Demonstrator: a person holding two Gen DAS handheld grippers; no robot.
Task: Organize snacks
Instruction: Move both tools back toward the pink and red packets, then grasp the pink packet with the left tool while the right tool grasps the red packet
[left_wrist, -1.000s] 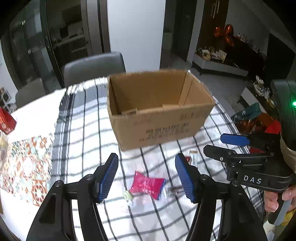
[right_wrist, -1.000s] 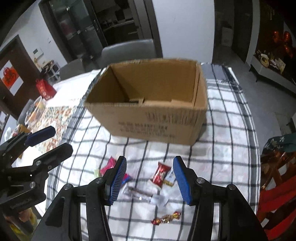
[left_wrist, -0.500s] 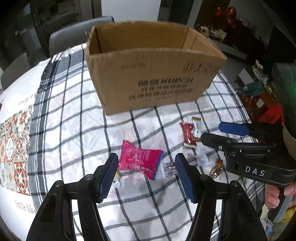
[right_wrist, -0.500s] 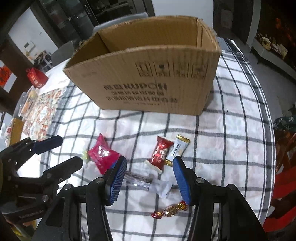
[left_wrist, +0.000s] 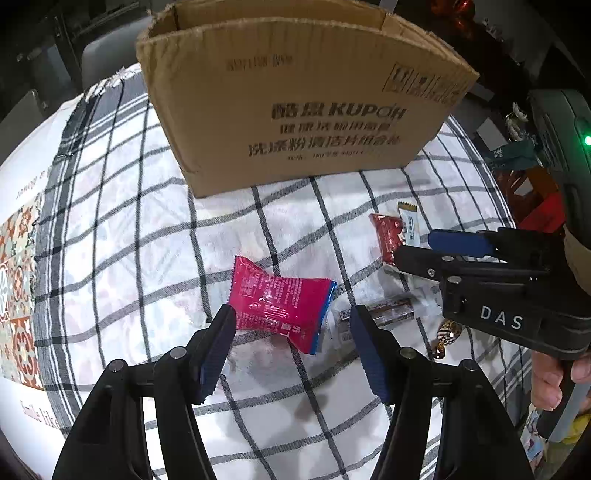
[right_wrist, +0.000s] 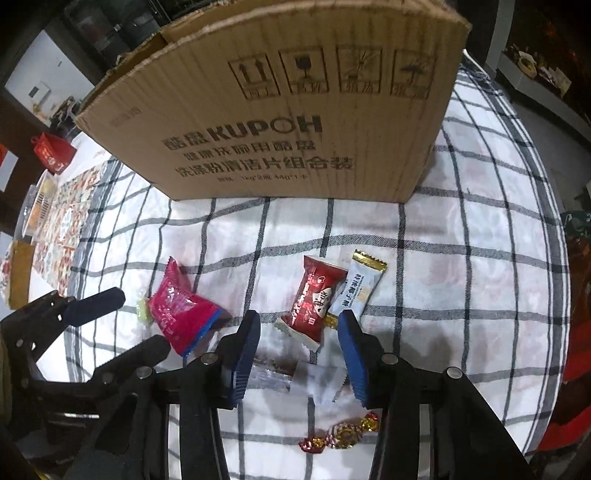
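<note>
From the left wrist camera, the left gripper (left_wrist: 291, 325) hangs low over the checked tablecloth (left_wrist: 122, 236) with its blue fingers spread, the pink snack packet (left_wrist: 280, 304) lying flat between the tips at 12 o'clock, apparently lined up so the jaws can close across its short sides. The open cardboard box (left_wrist: 295, 110), the likely destination, stands further off at 12 o'clock. At 3 o'clock the right gripper (left_wrist: 424, 247) reaches in above a red wrapper (left_wrist: 386, 234). From the right wrist camera, the right gripper (right_wrist: 299, 336) is likewise spread wide, straddling the red wrapper (right_wrist: 314, 299); a white-and-gold candy (right_wrist: 360, 284) touches it at 1 o'clock, and a clear wrapped bar (right_wrist: 273, 369) lies beneath the fingers. Neither tool grips anything yet.
</note>
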